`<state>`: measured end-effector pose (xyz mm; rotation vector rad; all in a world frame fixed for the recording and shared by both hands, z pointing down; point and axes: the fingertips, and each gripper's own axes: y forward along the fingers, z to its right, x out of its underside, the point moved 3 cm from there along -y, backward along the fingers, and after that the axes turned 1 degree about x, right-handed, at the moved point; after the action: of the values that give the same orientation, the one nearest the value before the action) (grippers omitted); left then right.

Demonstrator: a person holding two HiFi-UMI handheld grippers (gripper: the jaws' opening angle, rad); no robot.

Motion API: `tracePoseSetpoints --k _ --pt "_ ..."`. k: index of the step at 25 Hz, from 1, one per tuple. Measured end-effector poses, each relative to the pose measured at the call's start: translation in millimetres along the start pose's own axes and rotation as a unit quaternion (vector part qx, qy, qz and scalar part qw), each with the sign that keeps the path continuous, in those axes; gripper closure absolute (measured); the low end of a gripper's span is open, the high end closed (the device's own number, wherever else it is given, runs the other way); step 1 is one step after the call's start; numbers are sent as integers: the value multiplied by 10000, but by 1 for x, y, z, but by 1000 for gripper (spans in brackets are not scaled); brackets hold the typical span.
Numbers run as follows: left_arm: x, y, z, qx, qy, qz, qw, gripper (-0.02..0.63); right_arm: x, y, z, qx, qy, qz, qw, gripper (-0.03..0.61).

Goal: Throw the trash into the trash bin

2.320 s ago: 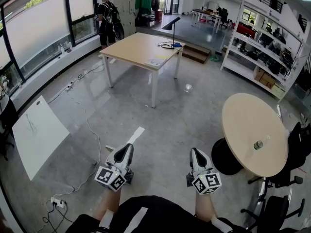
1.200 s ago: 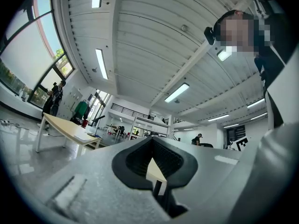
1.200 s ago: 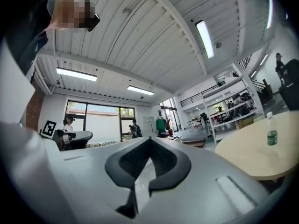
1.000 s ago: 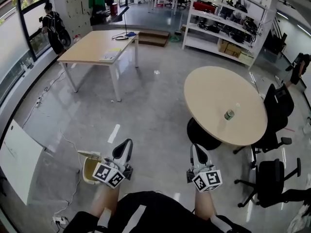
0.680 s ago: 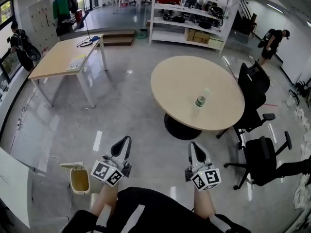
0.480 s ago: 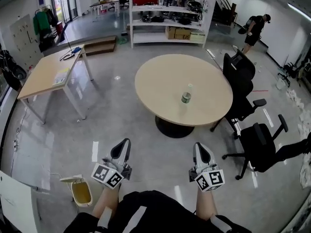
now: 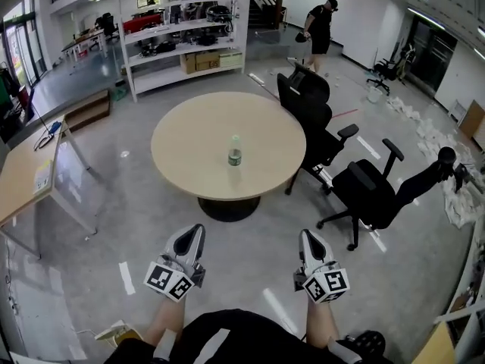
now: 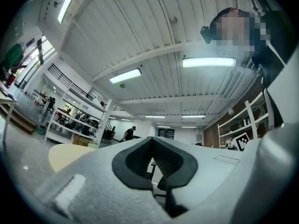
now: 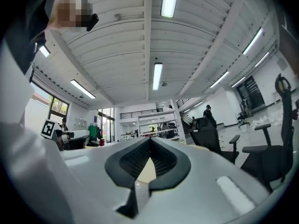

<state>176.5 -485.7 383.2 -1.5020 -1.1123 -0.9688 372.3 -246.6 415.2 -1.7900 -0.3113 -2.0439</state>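
A plastic bottle [image 7: 235,152] with a green label stands upright near the middle of the round wooden table [image 7: 189,158]. A yellowish trash bin [image 7: 115,332] with a white lid shows only in part at the lower left edge of the head view. My left gripper [image 7: 195,230] and right gripper [image 7: 307,236] are held side by side over the floor, short of the table and pointing at it. Both are shut with nothing between the tips. In the left gripper view the left gripper [image 8: 152,139] points roughly level into the room, and so does the right gripper [image 9: 150,140] in its own view.
Two black office chairs [image 7: 312,105] [image 7: 373,196] stand right of the table. A white shelving unit [image 7: 174,48] lines the back, and a rectangular desk [image 7: 30,174] is at the left. A person [image 7: 320,23] stands far behind. Crumpled paper [image 7: 458,203] lies at the right.
The whole view has swung round to the right: the round table with the bottle came from the right to the centre, and the bin slid to the lower left edge. Both grippers stayed shut.
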Motion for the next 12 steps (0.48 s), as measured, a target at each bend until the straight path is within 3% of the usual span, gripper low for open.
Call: tracePoseSetpoints --k 4,8,12 --pt "9 21 13 679 -324 -93 9971 610 -9 -28 5 579 -117 61 9982 572" --pt "21 38 36 1403 -564 -185 9883 611 -10 -53 1 1083 -237 19 9938 572" --pt "36 50 52 1855 -751 -364 9791 611 -12 -94 -7 1648 -315 15 9858 572"
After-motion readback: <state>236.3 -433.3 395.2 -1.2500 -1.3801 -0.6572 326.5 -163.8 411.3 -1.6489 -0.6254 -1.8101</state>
